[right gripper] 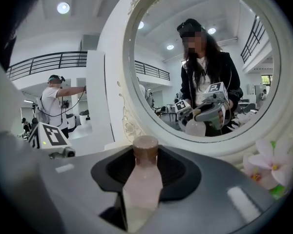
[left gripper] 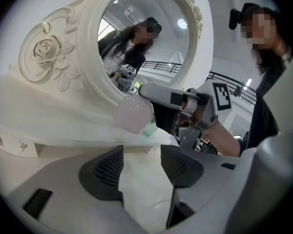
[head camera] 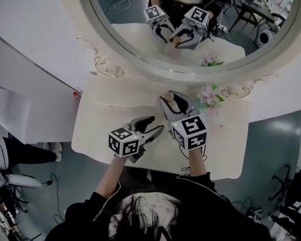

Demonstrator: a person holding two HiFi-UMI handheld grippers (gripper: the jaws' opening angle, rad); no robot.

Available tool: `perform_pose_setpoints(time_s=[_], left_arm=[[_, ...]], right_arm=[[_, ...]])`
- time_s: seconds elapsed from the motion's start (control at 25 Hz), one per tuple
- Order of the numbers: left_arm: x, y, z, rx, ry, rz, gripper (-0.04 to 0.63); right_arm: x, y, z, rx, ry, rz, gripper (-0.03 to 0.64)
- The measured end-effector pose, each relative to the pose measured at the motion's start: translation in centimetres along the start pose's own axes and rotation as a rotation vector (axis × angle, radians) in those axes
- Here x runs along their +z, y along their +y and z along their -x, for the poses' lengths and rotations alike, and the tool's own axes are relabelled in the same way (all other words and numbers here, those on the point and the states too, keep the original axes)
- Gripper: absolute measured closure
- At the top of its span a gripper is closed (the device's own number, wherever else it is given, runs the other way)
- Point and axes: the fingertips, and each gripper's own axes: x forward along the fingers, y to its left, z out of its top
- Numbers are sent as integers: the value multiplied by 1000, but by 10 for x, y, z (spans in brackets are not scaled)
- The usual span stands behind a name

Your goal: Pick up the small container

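Plainly, right claw (head camera: pixel 176 103) tight on the brown-capped small container (right gripper: pixel 142 184), left claw (left gripper: pixel 141 165) wide apart

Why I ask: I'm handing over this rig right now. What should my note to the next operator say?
Left tongs: open and empty, over the white table.
Right tongs: shut on the small container, a pink bottle with a brown cap, in front of the mirror and near the flowers.
Done: container grasped; in the left gripper view it looks lifted off the table.
Left: keep the grip steady. Nothing shows where it goes next.
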Motion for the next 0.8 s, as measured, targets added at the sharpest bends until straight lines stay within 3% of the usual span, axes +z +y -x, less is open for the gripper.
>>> perform_pose_setpoints(time_s=[0.4,0.8], left_arm=[[15,-16,8,-82,-28,-21,364],[13,-35,45,-132,-45,-89,364]], right_arm=[[17,44,26,16,-20,-1,468],[19,94,43,11,-26,7,468]])
